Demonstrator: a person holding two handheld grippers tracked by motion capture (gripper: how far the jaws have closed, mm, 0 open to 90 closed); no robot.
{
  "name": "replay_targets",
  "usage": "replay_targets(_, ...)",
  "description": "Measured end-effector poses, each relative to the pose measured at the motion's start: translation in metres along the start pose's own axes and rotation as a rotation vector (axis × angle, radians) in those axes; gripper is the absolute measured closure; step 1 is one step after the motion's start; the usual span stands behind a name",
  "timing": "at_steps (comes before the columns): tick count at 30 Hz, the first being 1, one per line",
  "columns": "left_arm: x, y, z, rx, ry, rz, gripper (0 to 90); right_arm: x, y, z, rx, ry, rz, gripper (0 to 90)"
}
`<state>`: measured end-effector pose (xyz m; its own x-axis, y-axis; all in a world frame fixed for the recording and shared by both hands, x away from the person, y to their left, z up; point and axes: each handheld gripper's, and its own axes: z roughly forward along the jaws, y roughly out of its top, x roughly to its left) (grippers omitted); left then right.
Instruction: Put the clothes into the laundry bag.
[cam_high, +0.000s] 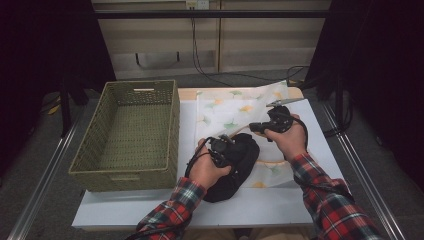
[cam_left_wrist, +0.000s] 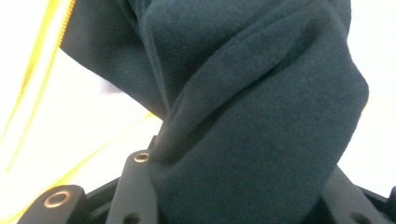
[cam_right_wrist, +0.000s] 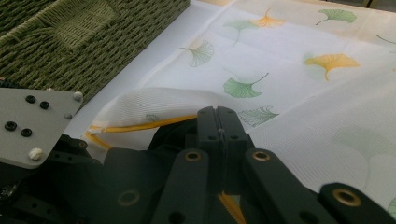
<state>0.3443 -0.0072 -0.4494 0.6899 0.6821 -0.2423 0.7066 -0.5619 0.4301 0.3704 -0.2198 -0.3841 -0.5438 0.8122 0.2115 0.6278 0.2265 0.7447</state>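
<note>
High view: white table (cam_high: 150, 205), largest thing here, carrying all the rest. Green woven basket (cam_high: 127, 132) next, well apart from the left fingers, off to their left. Then the white mesh bag (cam_high: 235, 107) printed with ginkgo leaves, spread flat beyond both pairs of fingers and running under them, yellow zipper edge lifted at its near end. Dark cloth (cam_high: 235, 165) after that, bunched in a heap at the bag's mouth, directly at the left fingers and just below the right ones.

Left gripper (cam_high: 223, 148) pressed into the heap from its left side. Left gripper view: dark cloth (cam_left_wrist: 252, 116) packed between the two black jaws, folds bulging upward from between them, jaws bearing on it from both sides, so clamped on the fabric; yellow zipper line beyond, up and to the left of the fingers.

Right gripper (cam_high: 255, 127) just above and right of the heap. Right gripper view: right gripper (cam_right_wrist: 218, 119) with jaws pressed flat together, pinching the bag's zipper edge, a strip of yellow zipper tape (cam_right_wrist: 229, 205) showing beneath them, mesh rising in a loose fold to their left.
</note>
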Motion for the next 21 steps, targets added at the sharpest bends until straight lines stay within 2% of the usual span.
replay_targets(8,0.001,0.006,-0.009,-0.051,-0.031,-0.039,60.9,0.001,0.0,0.0,0.0,0.006,0.0,90.0)
replay_targets(10,0.002,0.009,-0.011,-0.058,-0.036,-0.028,61.1,0.002,-0.001,0.0,-0.001,0.008,0.002,90.0)
replay_targets(17,0.003,0.015,-0.011,-0.074,-0.058,-0.036,61.0,0.004,-0.002,0.001,0.004,0.007,0.004,90.0)
replay_targets(21,0.004,0.018,-0.007,-0.081,-0.051,-0.037,61.0,0.004,-0.002,0.0,0.0,0.008,0.004,90.0)
